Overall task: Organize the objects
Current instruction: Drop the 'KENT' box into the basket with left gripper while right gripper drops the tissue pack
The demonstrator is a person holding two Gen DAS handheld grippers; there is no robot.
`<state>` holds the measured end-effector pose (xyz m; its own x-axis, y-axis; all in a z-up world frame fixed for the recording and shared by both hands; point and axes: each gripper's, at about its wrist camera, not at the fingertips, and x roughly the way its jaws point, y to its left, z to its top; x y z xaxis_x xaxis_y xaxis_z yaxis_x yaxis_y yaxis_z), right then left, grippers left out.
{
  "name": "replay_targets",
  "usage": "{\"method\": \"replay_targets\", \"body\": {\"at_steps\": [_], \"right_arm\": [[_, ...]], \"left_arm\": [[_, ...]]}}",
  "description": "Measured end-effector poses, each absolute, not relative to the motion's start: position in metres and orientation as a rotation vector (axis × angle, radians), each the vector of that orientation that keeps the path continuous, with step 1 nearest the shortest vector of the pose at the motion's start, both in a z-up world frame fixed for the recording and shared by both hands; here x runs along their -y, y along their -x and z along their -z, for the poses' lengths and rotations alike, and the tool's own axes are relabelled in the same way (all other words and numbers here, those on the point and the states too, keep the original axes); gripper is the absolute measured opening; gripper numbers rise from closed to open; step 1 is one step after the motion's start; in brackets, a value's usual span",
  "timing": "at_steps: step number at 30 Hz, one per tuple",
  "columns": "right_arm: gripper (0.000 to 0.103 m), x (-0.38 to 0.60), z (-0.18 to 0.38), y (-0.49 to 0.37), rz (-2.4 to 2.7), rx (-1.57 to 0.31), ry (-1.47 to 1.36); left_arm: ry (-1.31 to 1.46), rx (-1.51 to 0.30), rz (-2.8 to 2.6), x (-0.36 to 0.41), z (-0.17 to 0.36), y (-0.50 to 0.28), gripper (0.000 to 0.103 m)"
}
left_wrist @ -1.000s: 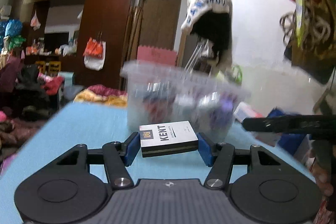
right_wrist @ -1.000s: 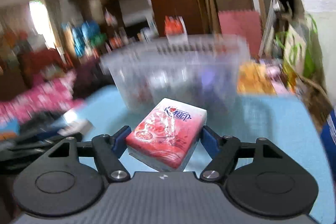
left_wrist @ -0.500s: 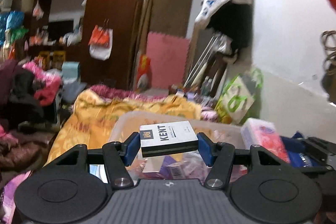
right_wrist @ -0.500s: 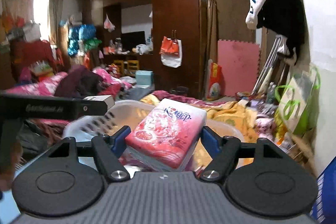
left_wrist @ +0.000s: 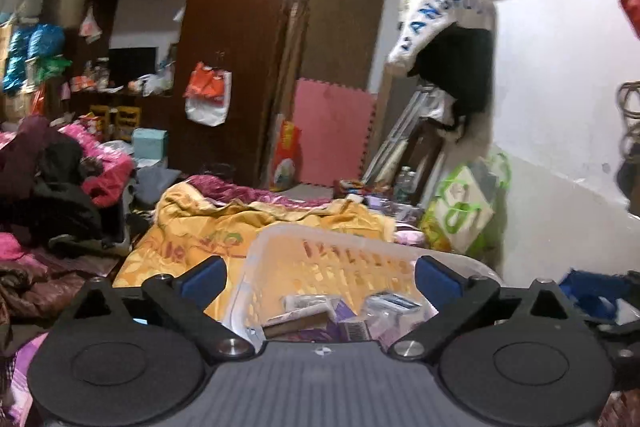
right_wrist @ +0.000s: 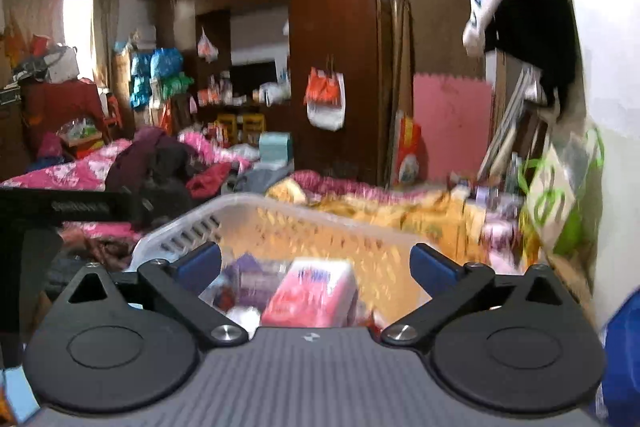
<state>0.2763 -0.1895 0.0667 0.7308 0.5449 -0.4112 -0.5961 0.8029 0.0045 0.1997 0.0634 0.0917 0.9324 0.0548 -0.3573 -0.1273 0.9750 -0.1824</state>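
A translucent white plastic basket (left_wrist: pixel 320 239) sits just below both grippers and holds several small boxes and packets. My left gripper (left_wrist: pixel 320 277) is open and empty above the basket. My right gripper (right_wrist: pixel 316 263) is open and empty above the same basket (right_wrist: pixel 240 205). A red tissue pack (right_wrist: pixel 316 291), blurred, is between the right fingers and below them, inside the basket. The KENT box is not clearly told apart among the items (left_wrist: pixel 320 315) in the basket.
The left gripper's black body (right_wrist: pixel 72 207) shows at the left of the right wrist view. A yellow blanket (left_wrist: pixel 208 223) lies behind the basket. A green bag (left_wrist: pixel 464 207) leans on the white wall at right. A dark wardrobe (left_wrist: pixel 236 39) stands behind.
Both grippers rose over the basket, then opened. The KENT box left the left gripper and the red tissue pack left the right gripper and dropped into the basket.
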Motion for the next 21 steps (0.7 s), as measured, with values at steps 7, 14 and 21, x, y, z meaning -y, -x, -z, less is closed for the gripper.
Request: {"method": "replay_targets", "body": {"at_steps": [7, 14, 21], "right_arm": [[0.103, 0.183, -0.065, -0.249, -0.403, -0.361, 0.292], [0.103, 0.195, -0.067, -0.256, -0.491, -0.387, 0.182], [0.103, 0.204, -0.057, -0.25, -0.488, -0.397, 0.176]], "left_arm": [[0.144, -0.355, -0.048, -0.07, -0.11, -0.176, 0.101], [0.124, -0.361, -0.02, -0.068, -0.105, -0.176, 0.101], [0.108, -0.414, -0.004, -0.058, -0.096, -0.174, 0.101]]}}
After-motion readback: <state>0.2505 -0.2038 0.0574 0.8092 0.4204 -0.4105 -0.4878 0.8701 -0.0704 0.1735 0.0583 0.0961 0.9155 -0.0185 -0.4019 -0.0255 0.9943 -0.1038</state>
